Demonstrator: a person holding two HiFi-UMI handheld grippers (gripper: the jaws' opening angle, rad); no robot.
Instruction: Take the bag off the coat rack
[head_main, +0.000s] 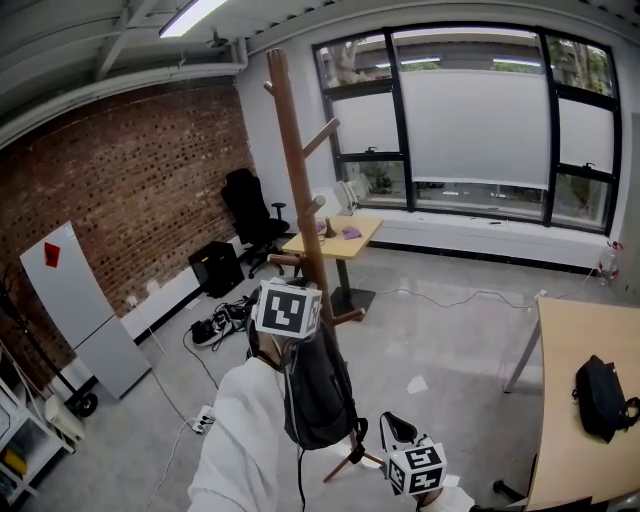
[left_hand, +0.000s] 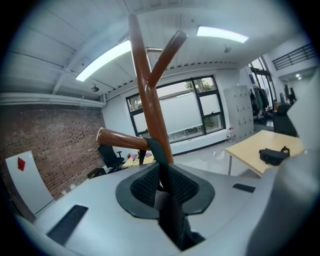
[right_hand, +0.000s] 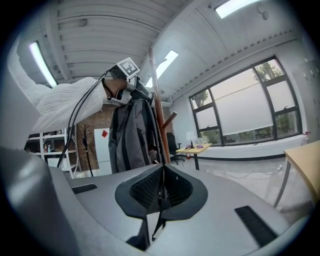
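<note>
In the left gripper view, the left tool (left_hand: 161, 176) is clamped on a dark strap (left_hand: 156, 150). The strap runs up from between the two pads and loops over a wooden peg (left_hand: 119, 138) of the coat rack (left_hand: 149, 95). The loop sits close to the pole, where the peg begins, and not near the free end of the peg.

In the right gripper view, the right tool (right_hand: 161, 186) has its jaws together, and I can make out nothing between them. It points toward a grey and black backpack (right_hand: 129, 135), which hangs flat against the pole. It does not touch the backpack. The left tool is at the top of the backpack, at the end of a white sleeve (right_hand: 70, 102).

In the head view, the backpack hangs low on the rack, under the marker cube of the left tool. The right tool is lower and to the right, apart from it. A second black bag (head_main: 603, 398) lies on the wooden counter (head_main: 565, 340) at the right, well apart from the rack.

I judge that the task is at its beginning. The grip on the strap is made, but the backpack still hangs with its full weight on the peg. What is left is to lift the strap along the peg and over its end, and then to carry the backpack away from the rack.
</note>
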